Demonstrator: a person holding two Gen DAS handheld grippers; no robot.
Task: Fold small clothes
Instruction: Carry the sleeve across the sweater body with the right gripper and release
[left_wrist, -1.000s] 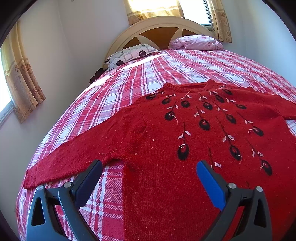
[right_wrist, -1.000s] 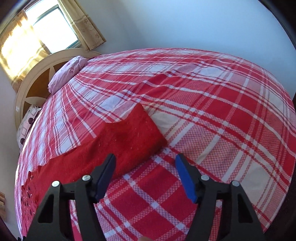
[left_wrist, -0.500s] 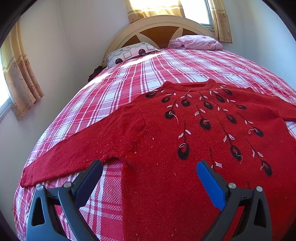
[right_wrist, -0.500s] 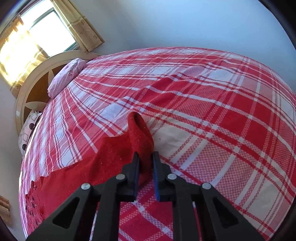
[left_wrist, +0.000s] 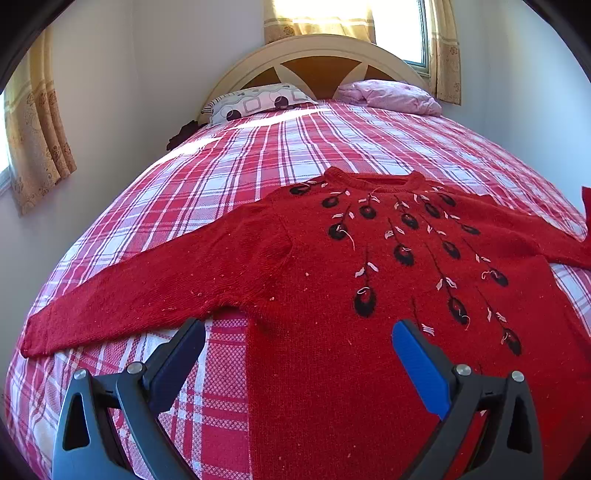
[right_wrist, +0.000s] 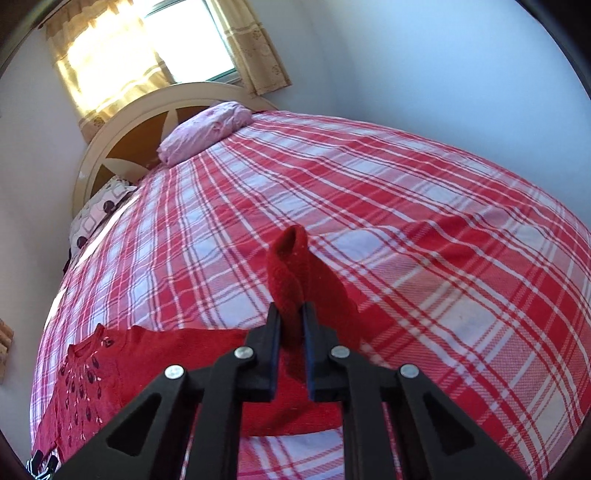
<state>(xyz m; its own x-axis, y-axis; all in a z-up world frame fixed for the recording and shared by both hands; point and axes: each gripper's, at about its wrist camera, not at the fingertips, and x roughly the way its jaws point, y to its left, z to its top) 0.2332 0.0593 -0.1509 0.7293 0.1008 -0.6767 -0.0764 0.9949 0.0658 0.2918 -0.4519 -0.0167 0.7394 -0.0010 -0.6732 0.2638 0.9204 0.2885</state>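
Observation:
A red knit sweater (left_wrist: 369, 280) with black feather patterns lies flat, front up, on the plaid bed. Its left sleeve (left_wrist: 147, 291) stretches out to the left. My left gripper (left_wrist: 297, 345) is open and empty, hovering over the sweater's lower left side near the armpit. My right gripper (right_wrist: 291, 325) is shut on the cuff of the right sleeve (right_wrist: 288, 266) and holds it lifted above the bed. The lifted cuff also shows at the right edge of the left wrist view (left_wrist: 585, 206). The sweater body shows at the lower left of the right wrist view (right_wrist: 85, 387).
The bed has a red and white plaid sheet (left_wrist: 258, 166). A patterned pillow (left_wrist: 258, 103) and a pink pillow (left_wrist: 391, 98) lie by the headboard (left_wrist: 317, 62). Walls stand close on both sides, with curtained windows (right_wrist: 155, 51).
My right gripper closed on the right sleeve cuff and lifted it off the bed. My left gripper stayed open and drifted slightly over the sweater.

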